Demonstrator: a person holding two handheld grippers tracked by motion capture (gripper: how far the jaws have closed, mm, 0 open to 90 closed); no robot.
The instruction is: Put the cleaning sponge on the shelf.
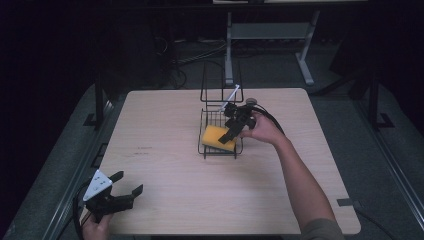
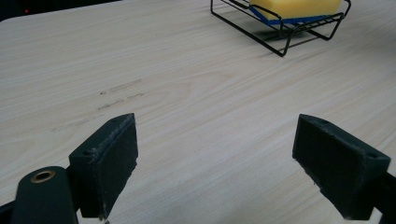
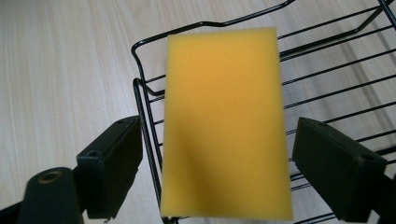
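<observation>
A yellow sponge with a blue underside lies in a black wire rack near the table's middle. My right gripper hovers just above the sponge, open, with its jaws standing apart on either side of the sponge and not touching it. My left gripper stays open over bare wood at the near left corner of the table, far from the rack, with nothing between its jaws.
The rack has a tall wire back with a white stick-like thing leaning in it. A small round object sits behind the right hand. The light wooden table has faint marks left of the rack.
</observation>
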